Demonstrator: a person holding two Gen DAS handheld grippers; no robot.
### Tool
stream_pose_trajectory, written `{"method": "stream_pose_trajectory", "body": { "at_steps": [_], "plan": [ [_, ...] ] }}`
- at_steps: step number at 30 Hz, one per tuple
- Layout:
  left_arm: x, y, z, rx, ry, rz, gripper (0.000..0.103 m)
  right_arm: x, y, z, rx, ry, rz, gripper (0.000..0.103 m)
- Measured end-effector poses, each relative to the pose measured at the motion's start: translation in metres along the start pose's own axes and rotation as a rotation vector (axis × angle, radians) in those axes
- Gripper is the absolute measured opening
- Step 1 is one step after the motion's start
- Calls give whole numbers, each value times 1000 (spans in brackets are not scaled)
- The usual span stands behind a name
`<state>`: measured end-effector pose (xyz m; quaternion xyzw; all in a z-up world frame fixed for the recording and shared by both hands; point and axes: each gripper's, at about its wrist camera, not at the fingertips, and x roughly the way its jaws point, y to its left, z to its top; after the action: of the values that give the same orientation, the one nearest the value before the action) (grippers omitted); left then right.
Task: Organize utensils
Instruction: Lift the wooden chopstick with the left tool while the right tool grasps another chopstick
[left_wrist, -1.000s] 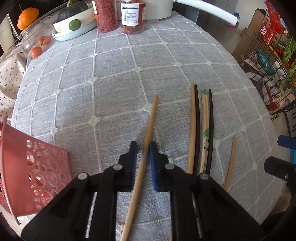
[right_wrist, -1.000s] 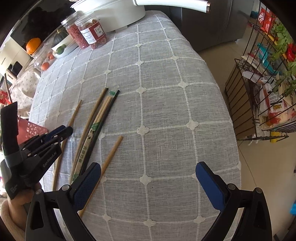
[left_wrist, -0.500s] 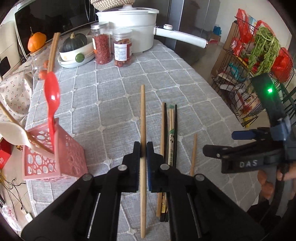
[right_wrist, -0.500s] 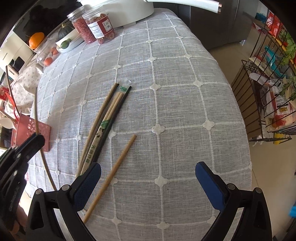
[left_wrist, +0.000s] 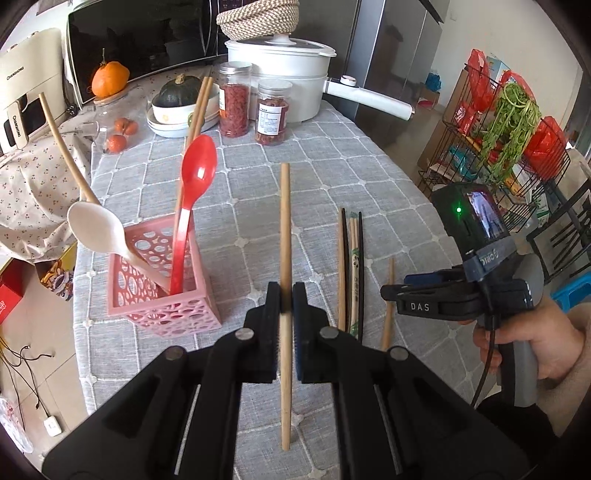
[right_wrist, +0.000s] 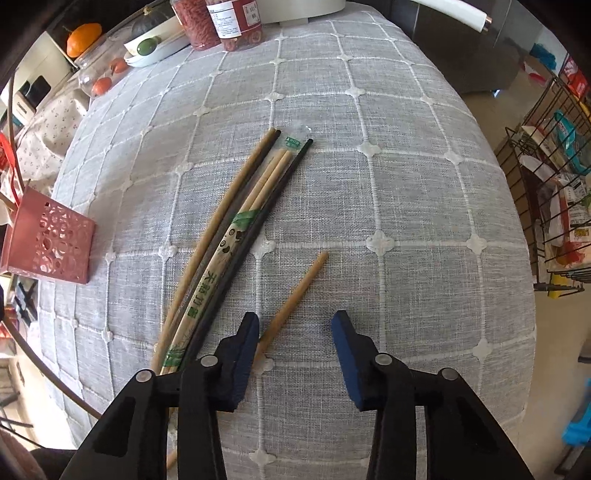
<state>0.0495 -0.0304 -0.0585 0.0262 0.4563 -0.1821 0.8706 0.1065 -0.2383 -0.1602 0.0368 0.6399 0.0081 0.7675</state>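
Observation:
My left gripper (left_wrist: 285, 295) is shut on a wooden chopstick (left_wrist: 284, 236) and holds it above the table, to the right of the pink holder (left_wrist: 162, 280). The holder has a red spoon (left_wrist: 195, 173), a white spoon (left_wrist: 96, 229) and chopsticks in it. My right gripper (right_wrist: 295, 325) is open, low over a single wooden chopstick (right_wrist: 295, 295) that lies by its left finger. A bundle of wooden, black and wrapped chopsticks (right_wrist: 229, 236) lies to its left. The right gripper also shows in the left wrist view (left_wrist: 391, 291).
The grey checked tablecloth (right_wrist: 369, 110) covers the table. Two jars (left_wrist: 271, 110), a white pot (left_wrist: 284, 70) and a fruit dish (left_wrist: 177, 110) stand at the far end. A wire rack (left_wrist: 509, 122) stands off the right edge.
My left gripper has lifted the wooden chopstick off the table and pulled back and up. My right gripper has moved down towards the single chopstick and its fingers have come closer together.

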Motion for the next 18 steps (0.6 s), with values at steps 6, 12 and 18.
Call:
{"method": "stream_pose_trajectory", "body": {
  "at_steps": [6,12,18],
  "plan": [
    [-6,5,-1,-15,-17,-2,7,0,6,2,20,-25,13,16],
    [-17,9,-1,-29,-51,-7,7,-5,-5,6,57,-53,102,6],
    [-44,16,3,-63,-142,-26,7,-52,-5,0,17,-199,163,6]
  ]
}}
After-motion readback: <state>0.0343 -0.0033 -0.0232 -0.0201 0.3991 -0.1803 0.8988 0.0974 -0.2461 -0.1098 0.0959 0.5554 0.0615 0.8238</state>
